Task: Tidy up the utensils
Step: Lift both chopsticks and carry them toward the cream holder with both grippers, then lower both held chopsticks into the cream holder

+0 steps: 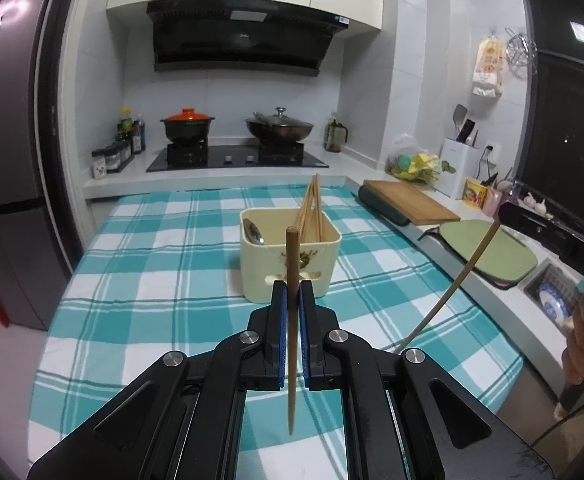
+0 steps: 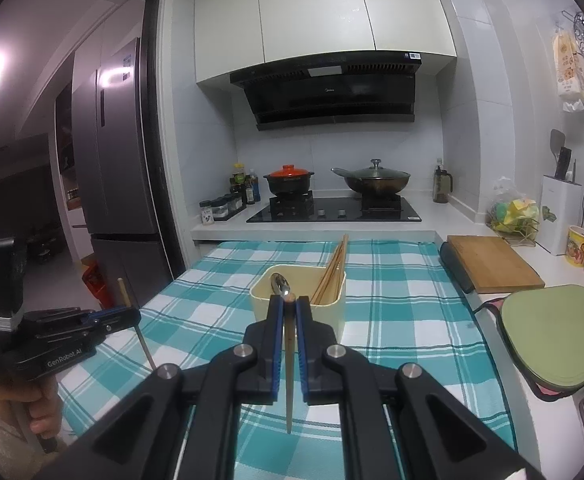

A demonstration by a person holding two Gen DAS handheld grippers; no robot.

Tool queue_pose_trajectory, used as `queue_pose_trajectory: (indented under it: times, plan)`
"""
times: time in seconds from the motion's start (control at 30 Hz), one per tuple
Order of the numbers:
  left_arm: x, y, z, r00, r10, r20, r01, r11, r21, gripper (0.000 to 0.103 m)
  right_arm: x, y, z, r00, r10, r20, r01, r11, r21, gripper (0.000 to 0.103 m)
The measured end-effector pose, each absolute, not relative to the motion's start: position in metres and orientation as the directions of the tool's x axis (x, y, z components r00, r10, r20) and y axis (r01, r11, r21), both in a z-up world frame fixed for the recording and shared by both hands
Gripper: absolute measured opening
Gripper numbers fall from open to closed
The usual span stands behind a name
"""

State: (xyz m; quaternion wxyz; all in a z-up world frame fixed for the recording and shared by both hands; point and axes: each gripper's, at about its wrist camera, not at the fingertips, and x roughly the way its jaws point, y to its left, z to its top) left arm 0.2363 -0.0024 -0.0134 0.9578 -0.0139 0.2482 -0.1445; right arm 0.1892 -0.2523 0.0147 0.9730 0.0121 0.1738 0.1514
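A cream utensil holder [image 1: 290, 258] [image 2: 297, 304] stands on the teal checked cloth, with several wooden chopsticks [image 1: 311, 208] [image 2: 333, 270] and a metal spoon [image 1: 253, 232] [image 2: 280, 283] in it. My left gripper [image 1: 293, 286] is shut on a wooden chopstick [image 1: 291, 320], held upright just in front of the holder. It also shows in the right wrist view [image 2: 126, 316]. My right gripper [image 2: 290, 300] is shut on another chopstick [image 2: 289, 368], held near the holder's front. That gripper's body [image 1: 551, 236] and its chopstick [image 1: 451, 284] show at the right of the left wrist view.
The teal checked cloth [image 1: 164, 280] covers the table. A wooden cutting board [image 2: 491, 262] and a green board [image 2: 551, 332] lie on the counter at right. A stove with a red-lidded pot [image 2: 290, 182] and a wok [image 2: 375, 182] is behind. A fridge [image 2: 116, 168] stands at left.
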Motion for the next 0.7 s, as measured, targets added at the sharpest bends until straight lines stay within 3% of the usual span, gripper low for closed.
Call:
queue_pose_trajectory:
  times: [0.4,0.7]
  plan:
    - [0.233,0.004,-0.013,0.855,-0.226,-0.467,0.234,0.971,-0.041,0.004,0.186,-0.248,0.013,0.890,0.293,-0.350,-0.285,0.955,0.076,0.007]
    - [0.238,0.019,-0.013,0.830,-0.276,-0.485,0.251,0.961,-0.116,0.004,0.190,-0.243,0.016,0.886,0.289,-0.363,-0.290,0.956,0.053,0.007]
